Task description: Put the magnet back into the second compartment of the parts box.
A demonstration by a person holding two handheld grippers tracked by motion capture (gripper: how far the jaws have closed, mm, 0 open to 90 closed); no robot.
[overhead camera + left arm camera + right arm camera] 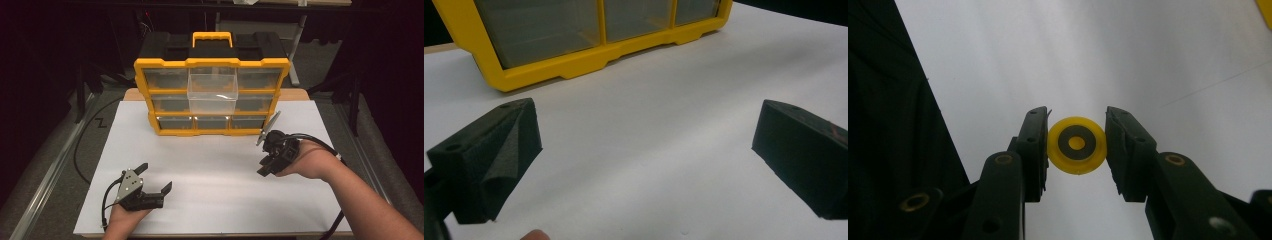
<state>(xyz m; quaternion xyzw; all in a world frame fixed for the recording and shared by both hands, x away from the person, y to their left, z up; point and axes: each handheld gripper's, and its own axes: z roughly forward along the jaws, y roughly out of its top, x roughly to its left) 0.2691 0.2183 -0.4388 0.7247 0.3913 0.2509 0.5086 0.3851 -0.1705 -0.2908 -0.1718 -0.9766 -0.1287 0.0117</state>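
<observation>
A small yellow disc (pixel 1077 145) with a dark ring and a yellow centre sits between the two black jaws of my right gripper (pixel 1076 117), which touch its edges on both sides. In the high view that right gripper (pixel 263 167) points down at the white board (pixel 215 170), right of centre. My left gripper (pixel 156 177) rests low at the front left, jaws wide apart with nothing between them. In its own view, the left gripper (pixel 646 125) faces the bottom of the yellow organizer case (pixel 589 60).
The yellow-and-black organizer case (pixel 210 120) stands upright at the back of the board, with clear drawers in three rows. Its top middle drawer (pixel 212 90) is pulled out and looks empty. Dark floor and metal rails (pixel 55 165) flank the table.
</observation>
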